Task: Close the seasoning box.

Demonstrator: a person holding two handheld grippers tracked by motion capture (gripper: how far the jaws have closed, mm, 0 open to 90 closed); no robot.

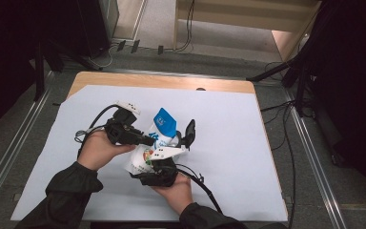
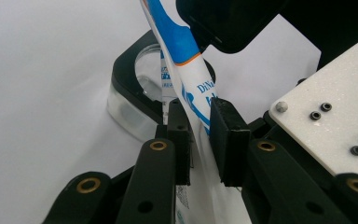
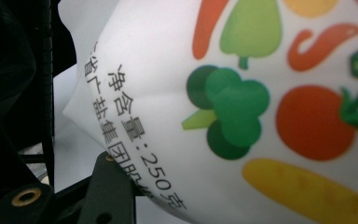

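My left gripper (image 2: 199, 135) is clamped on the upper part of a white salt pouch (image 1: 148, 149) with a blue top, held above the white sheet (image 1: 228, 133). My right gripper (image 1: 164, 167) sits against its vegetable-printed lower half; I cannot tell its jaw state.

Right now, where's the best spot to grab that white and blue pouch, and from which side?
Grip the pouch on its flat upper neck, just below the blue top, coming from the person's left. There it is thin enough for the left gripper jaws to close across; the printed lower body bulges.
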